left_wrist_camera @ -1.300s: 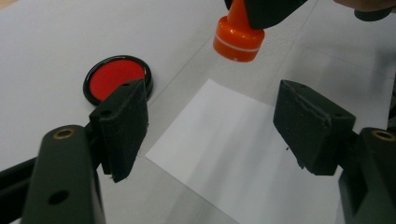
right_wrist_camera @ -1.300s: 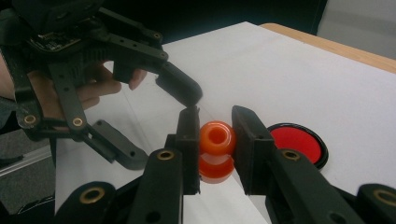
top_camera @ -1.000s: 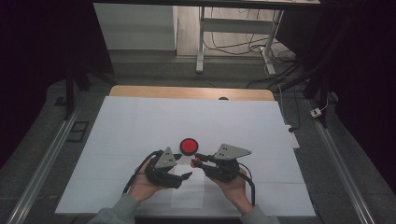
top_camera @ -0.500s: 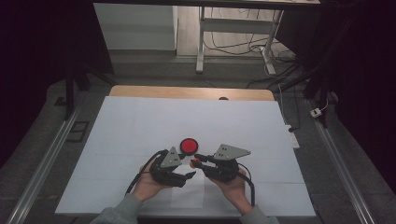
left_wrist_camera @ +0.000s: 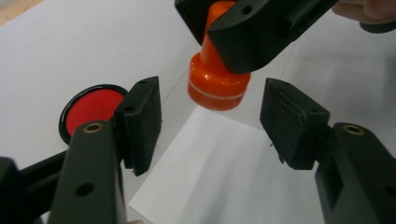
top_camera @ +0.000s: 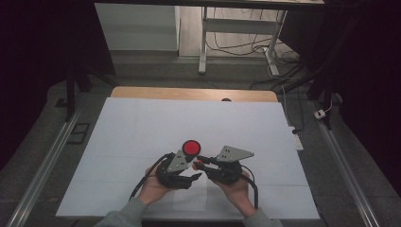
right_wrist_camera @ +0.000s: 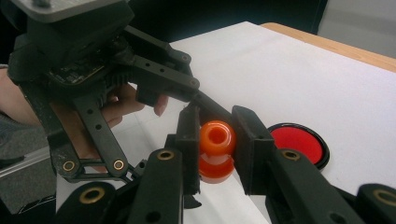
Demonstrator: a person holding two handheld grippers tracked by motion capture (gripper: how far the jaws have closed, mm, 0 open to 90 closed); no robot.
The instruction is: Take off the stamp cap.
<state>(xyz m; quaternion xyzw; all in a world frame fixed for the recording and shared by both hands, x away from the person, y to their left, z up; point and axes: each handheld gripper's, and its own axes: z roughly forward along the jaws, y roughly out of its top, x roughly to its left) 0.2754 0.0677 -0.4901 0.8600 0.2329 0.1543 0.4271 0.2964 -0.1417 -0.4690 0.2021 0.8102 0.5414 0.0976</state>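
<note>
Gripping orange stamp (right_wrist_camera: 215, 154) by handle: right tongs (right_wrist_camera: 215, 140), clamped, poised over paper sheet (left_wrist_camera: 233, 168). Left tongs (left_wrist_camera: 210, 123) agape, empty, beneath stamp. Red ink pad (top_camera: 191, 147) beside, likely for inking.

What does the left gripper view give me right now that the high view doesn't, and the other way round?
The left gripper view shows the orange stamp's base held off the loose paper sheet, and the left gripper's jaws standing open either side of it.

The high view shows both hands, the whole white table cover and the floor beyond.

Both show the red ink pad lying open on the table, and the right gripper clamping the stamp.
</note>
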